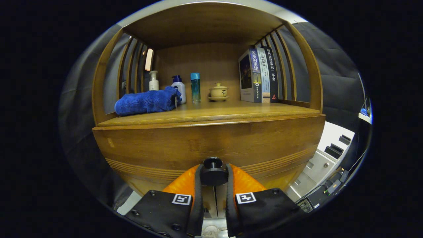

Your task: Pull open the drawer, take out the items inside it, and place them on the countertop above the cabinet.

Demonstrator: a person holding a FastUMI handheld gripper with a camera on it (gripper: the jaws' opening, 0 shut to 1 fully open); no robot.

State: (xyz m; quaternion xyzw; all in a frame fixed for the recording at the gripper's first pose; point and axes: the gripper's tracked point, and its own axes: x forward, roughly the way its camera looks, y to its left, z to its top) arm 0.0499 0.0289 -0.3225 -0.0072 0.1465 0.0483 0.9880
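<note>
A wooden cabinet fills the scene, its drawer front (211, 143) closed flush below the countertop (211, 114). A round black knob (213, 172) sticks out of the drawer front, low in the middle. My gripper (213, 178) is right at the drawer, and both fingers press on the sides of the knob, one on each side. The drawer's inside is hidden behind its front.
On the countertop lie a rolled blue towel (147, 101), a pump bottle (153, 81), a white bottle with a blue cap (179, 87), a slim teal bottle (195, 87), a lidded tea cup on a saucer (218, 91) and several upright books (259, 75). Slatted side walls and a roof enclose the shelf.
</note>
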